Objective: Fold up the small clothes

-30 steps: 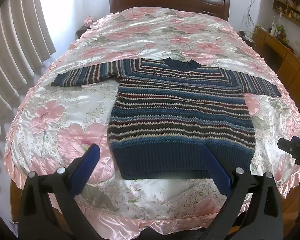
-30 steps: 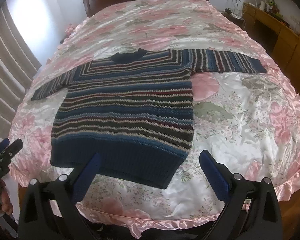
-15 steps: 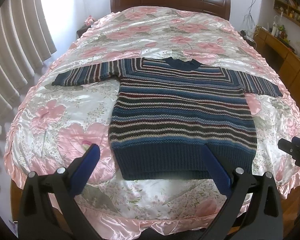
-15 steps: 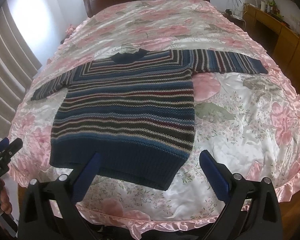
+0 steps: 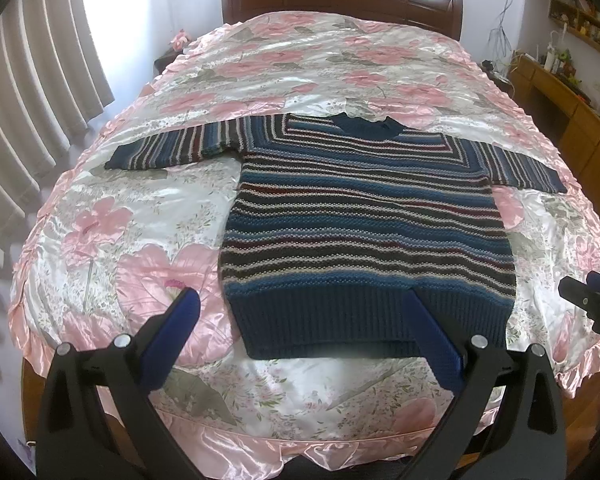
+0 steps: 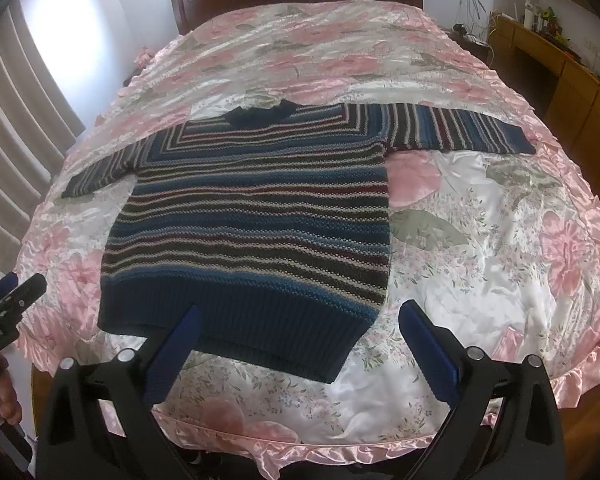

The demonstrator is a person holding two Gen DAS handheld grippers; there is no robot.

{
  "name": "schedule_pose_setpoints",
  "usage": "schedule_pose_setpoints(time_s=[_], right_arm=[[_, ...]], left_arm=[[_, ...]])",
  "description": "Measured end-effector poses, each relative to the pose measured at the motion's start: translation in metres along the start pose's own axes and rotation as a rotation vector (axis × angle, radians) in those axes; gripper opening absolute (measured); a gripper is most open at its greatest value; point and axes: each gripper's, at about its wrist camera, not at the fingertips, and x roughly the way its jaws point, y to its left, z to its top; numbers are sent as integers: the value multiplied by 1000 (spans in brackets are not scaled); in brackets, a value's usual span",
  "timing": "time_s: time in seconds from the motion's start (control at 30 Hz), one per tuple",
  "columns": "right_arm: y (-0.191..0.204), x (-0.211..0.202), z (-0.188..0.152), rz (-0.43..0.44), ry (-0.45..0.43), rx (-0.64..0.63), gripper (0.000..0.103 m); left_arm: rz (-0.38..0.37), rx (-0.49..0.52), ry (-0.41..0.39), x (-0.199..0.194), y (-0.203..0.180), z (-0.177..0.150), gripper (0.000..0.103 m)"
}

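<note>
Bed with a pink floral satin cover, seen from its foot end by both wrist cameras; a wooden headboard closes the far end. Striped knit sweater lying flat and face up on the near half of the bed, neckline toward the headboard, ribbed hem toward the foot. Its long axis from hem to neck therefore runs straight away from both tools, while the two sleeves extend crosswise: left sleeve toward the curtained window side, right sleeve toward the wooden cabinets. No fold is yet made.

Left tool, fingers spread wide and holding nothing, hovers just short of the hem, its span bracketing the hem's left corner. Right tool, likewise released and empty, brackets the hem's right corner. Each tool also appears at the edge of the other's view, well apart from the garment.

The deciding relation, as a judgement: each sleeve lies ahead of and outward from the tool on its own side, so the left tool is nearer the left sleeve and the right tool the right sleeve; a first fold inward would need a forward reach past the hem.
</note>
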Motion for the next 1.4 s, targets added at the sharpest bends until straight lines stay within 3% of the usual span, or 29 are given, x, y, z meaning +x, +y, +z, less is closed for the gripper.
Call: schedule_pose_setpoints(time_s=[1.13,1.3,1.4], right_arm=[[4,4,5,18,-9,-3,99],[-4,13,9,77,-22,18,99],[-16,32,8,127,25,28,99]], left_arm=[[4,3,11,11,4,-1,100],[10,9,22,19,7,-1,100],[12,11,48,32,3,2,100]])
